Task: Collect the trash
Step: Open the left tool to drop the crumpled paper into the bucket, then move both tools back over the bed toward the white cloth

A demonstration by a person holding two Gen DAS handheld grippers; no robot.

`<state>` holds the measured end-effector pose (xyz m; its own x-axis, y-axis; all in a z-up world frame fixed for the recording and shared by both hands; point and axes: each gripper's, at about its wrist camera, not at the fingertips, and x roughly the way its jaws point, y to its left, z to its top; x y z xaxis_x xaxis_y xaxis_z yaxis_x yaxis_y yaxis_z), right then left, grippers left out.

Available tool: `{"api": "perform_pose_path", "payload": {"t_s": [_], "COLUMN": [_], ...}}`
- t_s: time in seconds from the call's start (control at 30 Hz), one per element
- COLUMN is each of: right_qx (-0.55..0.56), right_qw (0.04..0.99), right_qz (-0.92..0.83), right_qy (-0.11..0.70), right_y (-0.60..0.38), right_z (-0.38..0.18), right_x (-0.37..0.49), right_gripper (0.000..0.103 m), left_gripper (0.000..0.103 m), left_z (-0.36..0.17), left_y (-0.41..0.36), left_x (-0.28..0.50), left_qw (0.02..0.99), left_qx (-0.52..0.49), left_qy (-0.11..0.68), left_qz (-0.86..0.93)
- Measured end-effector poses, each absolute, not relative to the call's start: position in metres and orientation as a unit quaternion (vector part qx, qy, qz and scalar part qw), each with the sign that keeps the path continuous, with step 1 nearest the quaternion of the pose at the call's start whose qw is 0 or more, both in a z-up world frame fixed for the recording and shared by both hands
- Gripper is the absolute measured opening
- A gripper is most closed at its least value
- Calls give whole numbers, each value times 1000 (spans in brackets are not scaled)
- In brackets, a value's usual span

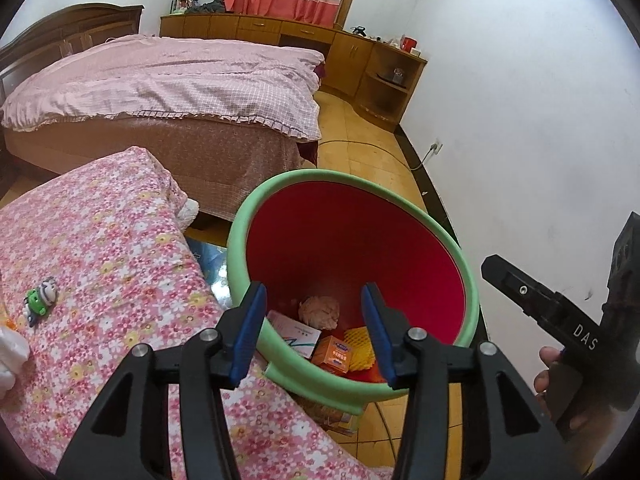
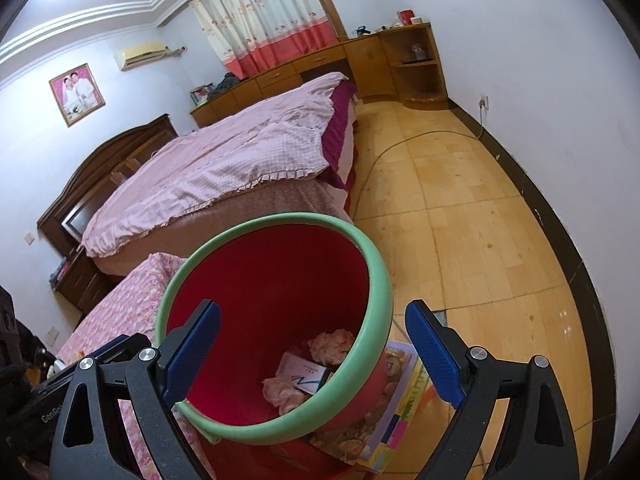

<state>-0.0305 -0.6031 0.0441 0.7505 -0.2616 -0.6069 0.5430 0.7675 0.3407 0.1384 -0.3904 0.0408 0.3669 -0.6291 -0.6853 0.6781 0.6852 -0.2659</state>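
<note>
A red bin with a green rim (image 1: 468, 280) stands on the floor beside the table with the pink floral cloth (image 1: 120, 248). Inside lie a crumpled pink tissue (image 1: 320, 312), a white box (image 1: 296, 332), an orange box (image 1: 334, 354) and a yellow foam net (image 1: 360, 350). My left gripper (image 1: 314, 320) hovers over the bin's near edge, open, with nothing between its blue pads. My right gripper (image 2: 316, 344) is also above the bin (image 2: 380, 292), open wide and empty. In the right wrist view the tissue (image 2: 332, 344) and the white box (image 2: 304, 372) show at the bottom.
A small green striped toy (image 1: 40, 298) and a white object (image 1: 10, 356) lie on the floral cloth. A colourful printed sheet (image 2: 384, 412) lies under the bin. A bed (image 1: 160, 80) lies beyond it, cabinets (image 1: 360, 60) line the back, and a cable (image 2: 380, 152) crosses the wooden floor.
</note>
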Motion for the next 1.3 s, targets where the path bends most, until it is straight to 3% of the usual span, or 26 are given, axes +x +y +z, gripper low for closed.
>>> {"api": "perform_pose_path", "payload": {"t_s": [0.93,1.3], "right_qx": [241,228], "right_qw": [915,913], "right_qz": [-156,-146], "right_qy": [285,306], "right_y": [-518,-492], "right_z": [60,54], "right_x": [-18,-3], "right_gripper": [94,94], "left_gripper": [50,52], "left_z": [59,45], "left_y": [-224,-161], "left_x": [157,176], "left_qw": [887,908], "left_qx": [-28,-4], "left_qy": [388,383], "left_qz": [-249,-169]}}
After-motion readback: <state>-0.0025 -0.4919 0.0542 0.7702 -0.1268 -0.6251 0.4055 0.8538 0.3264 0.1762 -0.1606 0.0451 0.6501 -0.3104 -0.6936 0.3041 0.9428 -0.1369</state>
